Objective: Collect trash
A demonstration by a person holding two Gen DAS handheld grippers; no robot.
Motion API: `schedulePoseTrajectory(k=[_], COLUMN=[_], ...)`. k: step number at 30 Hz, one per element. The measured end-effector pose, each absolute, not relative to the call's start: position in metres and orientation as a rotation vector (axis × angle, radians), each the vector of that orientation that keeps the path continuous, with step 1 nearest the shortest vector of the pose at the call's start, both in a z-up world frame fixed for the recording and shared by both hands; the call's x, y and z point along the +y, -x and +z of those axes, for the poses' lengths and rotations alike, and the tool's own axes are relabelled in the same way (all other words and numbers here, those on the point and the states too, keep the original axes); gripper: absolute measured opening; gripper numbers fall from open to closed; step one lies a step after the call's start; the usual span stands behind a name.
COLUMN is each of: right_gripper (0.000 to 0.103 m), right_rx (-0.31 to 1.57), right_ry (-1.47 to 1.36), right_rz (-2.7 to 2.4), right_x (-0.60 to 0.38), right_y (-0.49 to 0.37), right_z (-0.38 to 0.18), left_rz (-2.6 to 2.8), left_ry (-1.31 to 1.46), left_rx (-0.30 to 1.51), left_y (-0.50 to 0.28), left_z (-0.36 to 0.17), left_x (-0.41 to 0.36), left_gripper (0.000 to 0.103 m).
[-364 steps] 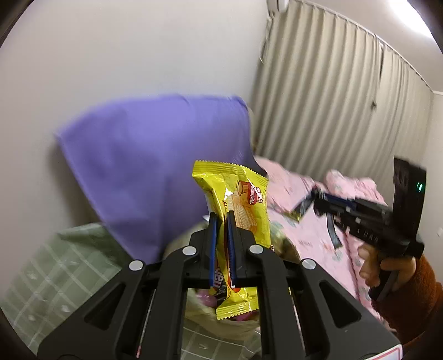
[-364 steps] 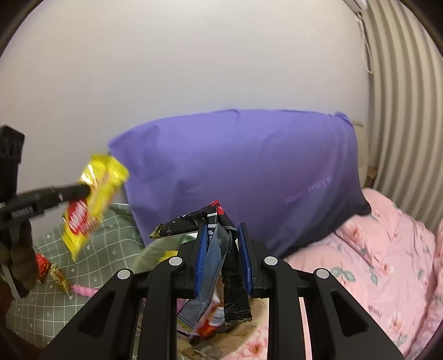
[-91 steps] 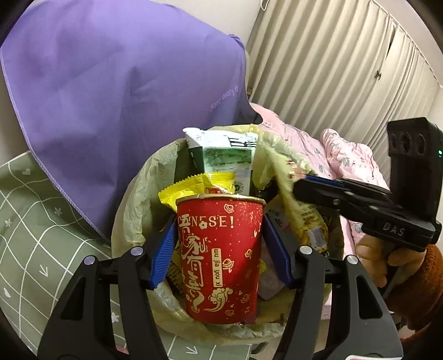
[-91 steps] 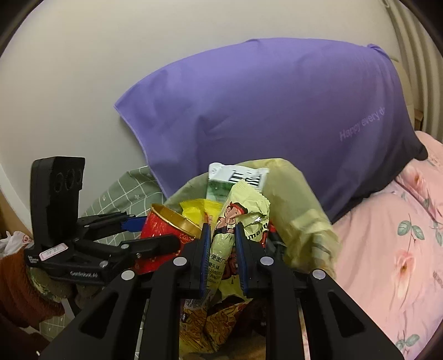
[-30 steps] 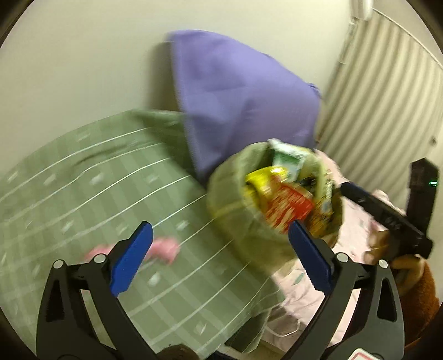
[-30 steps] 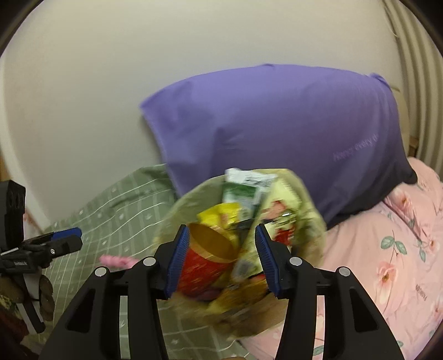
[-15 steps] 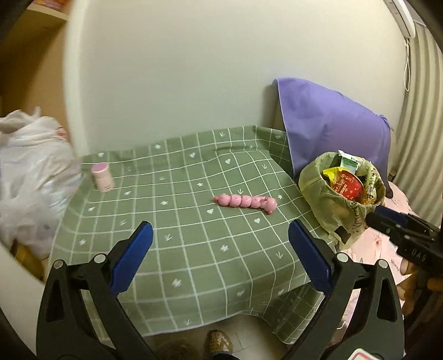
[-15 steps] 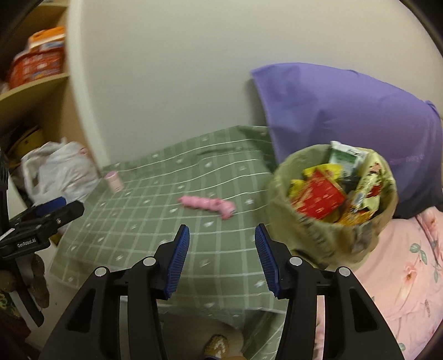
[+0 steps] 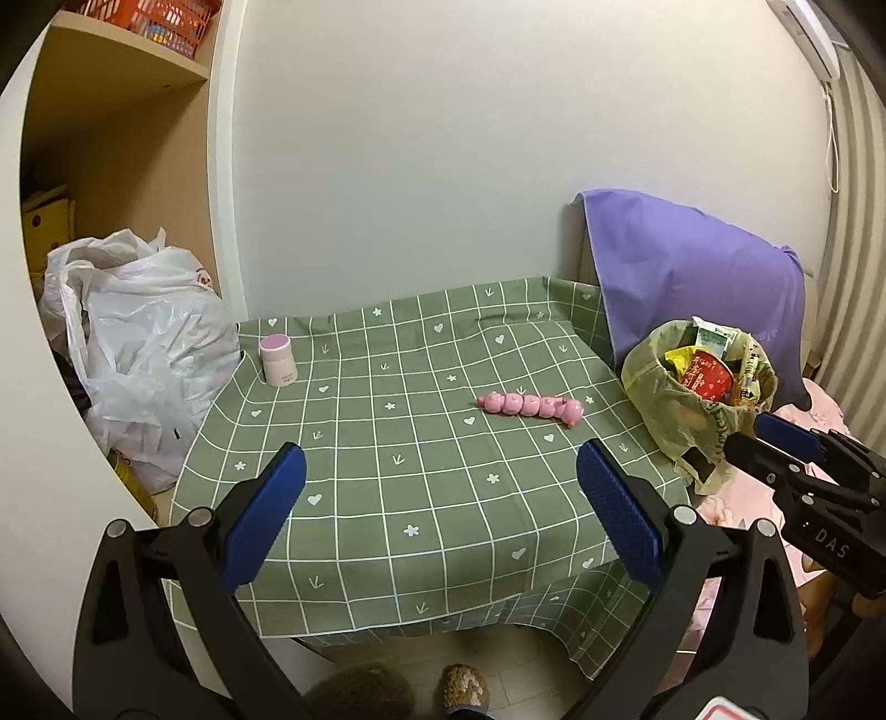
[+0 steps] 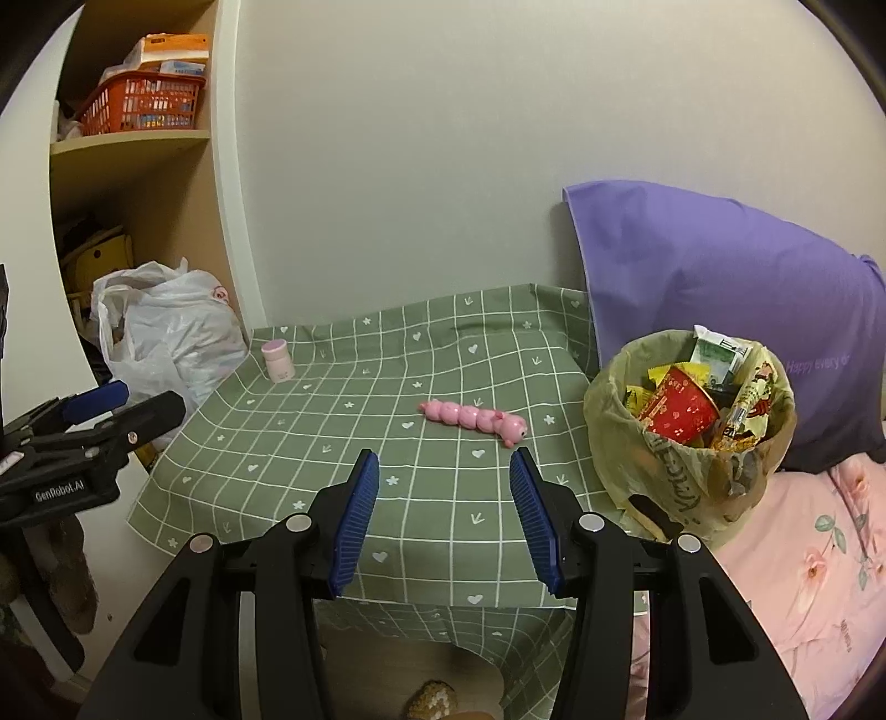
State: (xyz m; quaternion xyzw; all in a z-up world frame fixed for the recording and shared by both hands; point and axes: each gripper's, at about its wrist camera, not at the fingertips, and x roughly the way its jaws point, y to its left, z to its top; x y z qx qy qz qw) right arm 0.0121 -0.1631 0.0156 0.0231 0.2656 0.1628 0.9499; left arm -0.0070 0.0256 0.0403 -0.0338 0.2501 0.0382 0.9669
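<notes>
Both tools hang back from the worktop point(image 9: 387, 498), jaws apart and empty: left hand-held gripper point(image 9: 440, 520), right hand-held gripper point(image 10: 446, 515). Collecting looks nearly finished. A pink jar point(image 9: 278, 360) stands at the far left corner, a pink caterpillar toy point(image 10: 473, 418) lies right of centre, and the stuffed trash bag point(image 10: 664, 471) sits off the right edge on the bed point(image 10: 803, 554).

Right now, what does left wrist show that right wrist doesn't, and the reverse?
Only the left wrist view: the wall air conditioner, the curtain, and the right gripper seen from outside.

Only the right wrist view: the whole orange basket with boxes on the shelf, the pillow's printed lettering, and the left gripper seen from outside.

Both: the green checked tablecloth, pink toy, pink-lidded jar, white plastic bag, full trash bag, purple pillow. Both grippers open, empty.
</notes>
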Motion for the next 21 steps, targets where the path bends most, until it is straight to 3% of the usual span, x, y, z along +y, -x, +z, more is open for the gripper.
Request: schedulePoseTrajectory(k=[21], right_gripper=[0.047], right_rx=[0.511], right_ry=[-0.045], right_rz=[0.309], right_x=[-0.166], right_y=[0.001], right_z=[0.025], left_rz=[0.056], left_ry=[0.074], left_rx=[0.5], left_y=[0.016], left_z=[0.044], left_x=[0.016], left_gripper=[0.094])
